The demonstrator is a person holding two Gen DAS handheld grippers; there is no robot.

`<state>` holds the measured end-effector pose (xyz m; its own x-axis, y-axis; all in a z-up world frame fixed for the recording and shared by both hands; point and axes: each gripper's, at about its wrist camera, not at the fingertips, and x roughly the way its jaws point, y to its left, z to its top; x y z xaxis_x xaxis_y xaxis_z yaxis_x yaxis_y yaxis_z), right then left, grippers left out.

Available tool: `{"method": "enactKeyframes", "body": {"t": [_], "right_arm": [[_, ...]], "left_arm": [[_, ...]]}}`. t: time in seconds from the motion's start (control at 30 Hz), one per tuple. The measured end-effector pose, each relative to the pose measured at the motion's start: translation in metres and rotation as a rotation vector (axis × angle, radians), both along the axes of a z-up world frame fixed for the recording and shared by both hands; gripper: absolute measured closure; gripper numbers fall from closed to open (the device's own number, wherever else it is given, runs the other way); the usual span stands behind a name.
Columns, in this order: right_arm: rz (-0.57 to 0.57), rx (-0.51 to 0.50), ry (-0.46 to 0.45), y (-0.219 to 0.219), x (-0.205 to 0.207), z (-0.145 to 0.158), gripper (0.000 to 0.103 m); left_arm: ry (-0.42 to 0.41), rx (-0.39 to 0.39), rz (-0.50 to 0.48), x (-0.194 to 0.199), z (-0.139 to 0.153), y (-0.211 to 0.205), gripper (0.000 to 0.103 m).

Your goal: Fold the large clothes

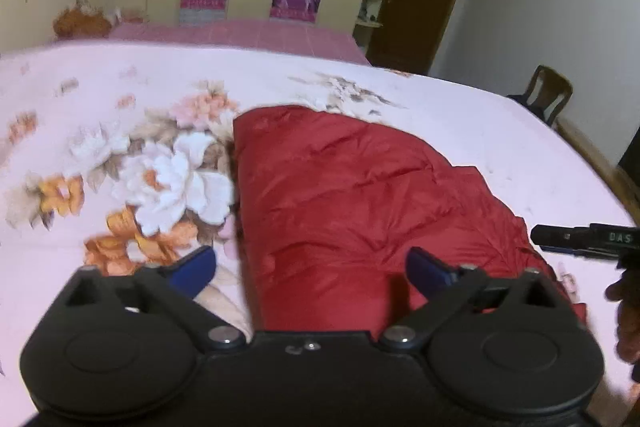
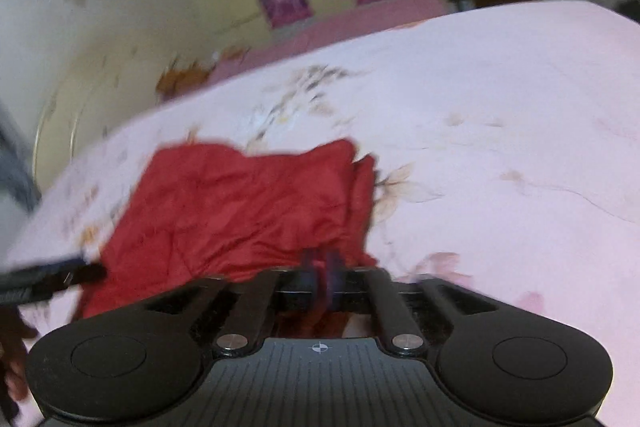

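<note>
Red jacket (image 1: pixel 340 195) lies partly folded on the bed (image 1: pixel 460 115); left gripper (image 1: pixel 310 269) spread wide, right gripper (image 2: pixel 322 281) pinching its hem, more folds remain.

Left gripper (image 1: pixel 311 269) (jaws wide apart) hovers over red jacket (image 1: pixel 352 203) on bedspread (image 1: pixel 120 99).

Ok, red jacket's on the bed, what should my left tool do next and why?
Probably lower the open left tool onto the red jacket near edge and close: it grips nothing, while the right tool looks shut on the fabric already.
</note>
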<state>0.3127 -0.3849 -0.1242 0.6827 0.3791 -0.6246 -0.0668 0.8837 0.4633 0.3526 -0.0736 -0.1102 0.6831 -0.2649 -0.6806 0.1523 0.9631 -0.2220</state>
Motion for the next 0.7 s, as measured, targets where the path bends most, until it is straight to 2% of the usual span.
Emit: {"method": "enactKeyframes", "body": {"t": [0.03, 0.23, 0.33, 0.47, 0.6, 0.67, 0.7], "right_arm": [[-0.004, 0.028, 0.017, -0.004, 0.002, -0.004, 0.044], [-0.014, 0.18, 0.13, -0.018, 0.023, -0.023, 0.044], [-0.021, 0.246, 0.214, -0.02, 0.034, -0.037, 0.044], [-0.019, 0.328, 0.269, -0.019, 0.036, -0.04, 0.045], [-0.018, 0.369, 0.262, -0.016, 0.04, -0.046, 0.047], [-0.008, 0.386, 0.26, -0.017, 0.041, -0.048, 0.054], [0.003, 0.393, 0.259, -0.017, 0.043, -0.049, 0.057]], "left_arm": [[0.032, -0.03, 0.002, 0.005, -0.004, 0.005, 0.013], [0.133, -0.23, 0.034, 0.027, -0.024, 0.026, 0.014], [0.162, -0.265, 0.043, 0.034, -0.034, 0.029, 0.017], [0.181, -0.289, 0.043, 0.037, -0.041, 0.028, 0.02], [0.201, -0.318, 0.049, 0.04, -0.045, 0.024, 0.024], [0.2, -0.322, 0.05, 0.041, -0.044, 0.021, 0.028], [0.191, -0.32, 0.049, 0.04, -0.042, 0.019, 0.035]]}}
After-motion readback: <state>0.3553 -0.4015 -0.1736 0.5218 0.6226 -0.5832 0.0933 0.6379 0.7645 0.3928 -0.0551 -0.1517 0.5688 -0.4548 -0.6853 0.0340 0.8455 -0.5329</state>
